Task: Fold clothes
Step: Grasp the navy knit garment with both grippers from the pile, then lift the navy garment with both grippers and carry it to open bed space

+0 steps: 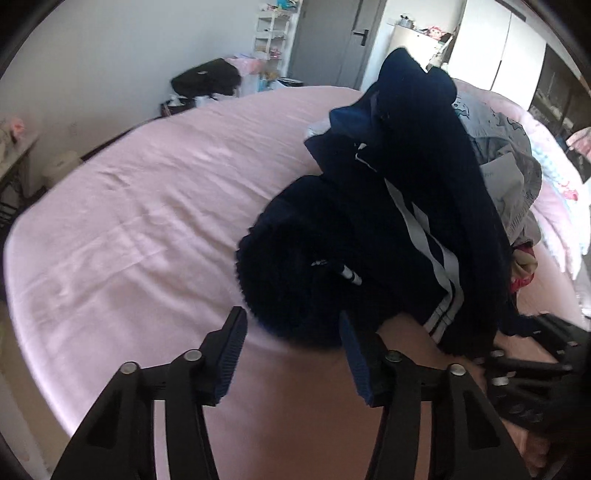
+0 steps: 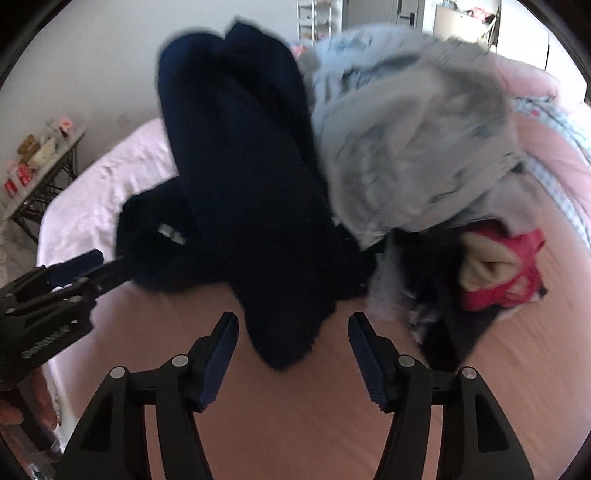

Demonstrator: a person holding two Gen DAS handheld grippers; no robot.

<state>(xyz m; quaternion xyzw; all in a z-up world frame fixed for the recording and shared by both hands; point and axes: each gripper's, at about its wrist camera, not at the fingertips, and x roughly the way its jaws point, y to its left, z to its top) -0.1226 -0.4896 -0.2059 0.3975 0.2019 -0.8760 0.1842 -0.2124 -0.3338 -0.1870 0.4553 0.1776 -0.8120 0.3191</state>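
A pile of clothes lies on a pink bed [image 1: 129,206]. A dark navy garment [image 1: 369,236] with white stripes lies on top, also in the right wrist view [image 2: 251,192]. A grey printed garment [image 2: 410,140] and a red and cream piece [image 2: 498,269] lie beside it. My left gripper [image 1: 293,328] is open, its fingertips at the navy garment's near edge. My right gripper [image 2: 293,328] is open, with the navy garment's lower end between its fingertips. The left gripper also shows at the left of the right wrist view [image 2: 74,273].
A black bag [image 1: 207,79] and white shelves [image 1: 271,29] stand by the far wall next to a grey door [image 1: 332,37]. A small side table [image 2: 44,158] with boxes stands left of the bed. Pink sheet [image 1: 110,240] lies bare to the left of the pile.
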